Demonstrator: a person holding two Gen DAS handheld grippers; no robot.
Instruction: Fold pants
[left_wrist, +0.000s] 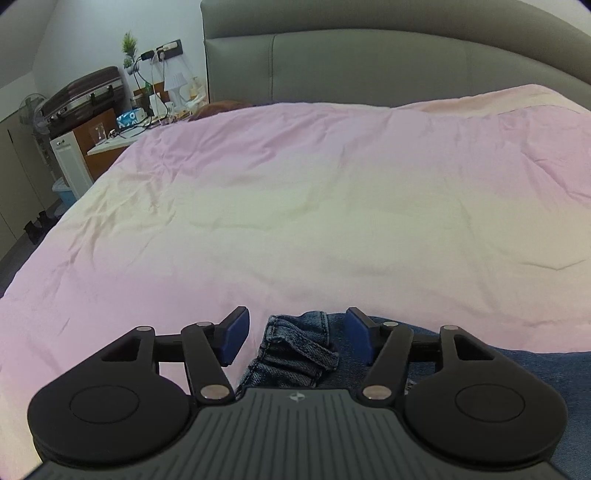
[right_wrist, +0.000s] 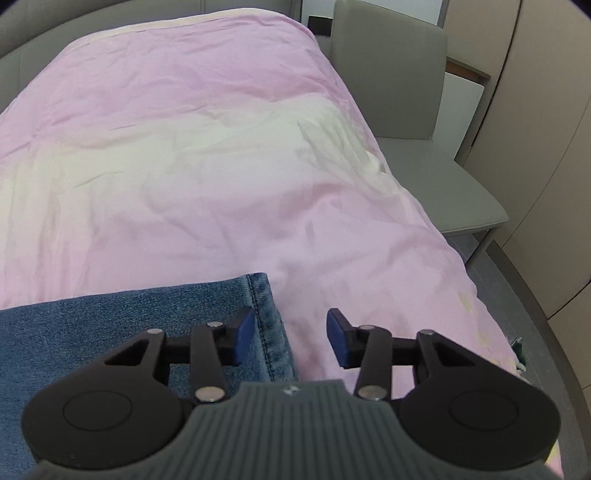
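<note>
Blue denim pants lie flat on the pink bed cover near the front edge. In the left wrist view the waistband end with a belt loop (left_wrist: 295, 347) sits bunched between the fingers of my left gripper (left_wrist: 297, 338), which is open and hovers over it. In the right wrist view the leg hem (right_wrist: 264, 317) lies under my right gripper (right_wrist: 291, 338), which is open, its left finger over the denim and its right finger over the bare cover. The middle of the pants is hidden below both grippers.
The pink bed cover (left_wrist: 295, 206) spreads ahead to a grey headboard (left_wrist: 369, 55). A cluttered nightstand with a suitcase (left_wrist: 85, 96) stands at the left. A grey chair (right_wrist: 424, 122) and wardrobe doors (right_wrist: 535, 147) stand right of the bed.
</note>
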